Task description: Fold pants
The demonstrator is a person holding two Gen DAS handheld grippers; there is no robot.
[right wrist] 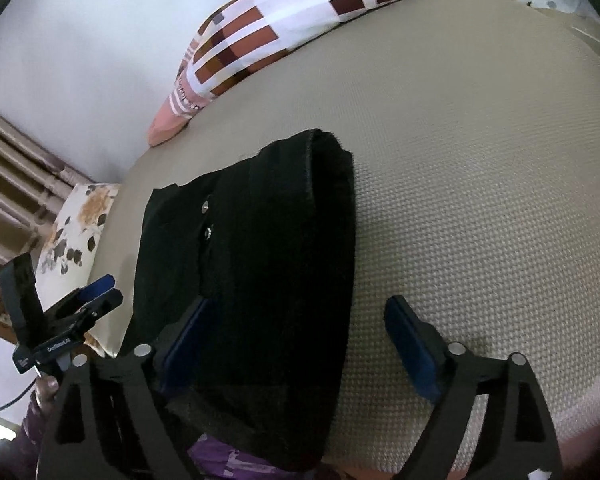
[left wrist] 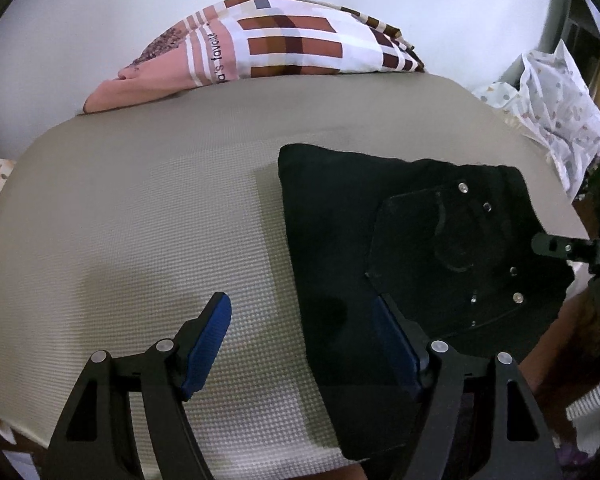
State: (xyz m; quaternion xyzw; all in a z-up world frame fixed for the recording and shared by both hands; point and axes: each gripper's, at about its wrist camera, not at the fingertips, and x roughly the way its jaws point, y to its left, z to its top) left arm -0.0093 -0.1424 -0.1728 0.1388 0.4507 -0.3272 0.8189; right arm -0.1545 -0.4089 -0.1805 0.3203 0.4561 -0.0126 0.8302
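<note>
pants [left wrist: 340, 248], black with small metal studs, lie folded in a compact bundle on the beige textured mat [left wrist: 140, 208] that covers the bed, and near the wall behind them a checked pillow [left wrist: 292, 44] rests on the far edge of the mat. your left hand-held gripper [left wrist: 304, 340] is open, with one blue pad over the bare mat and the other over the black cloth, and it grips nothing. your right hand-held gripper [right wrist: 296, 344] is open too, its fingers standing on both sides of the near edge of the bundle.
</note>
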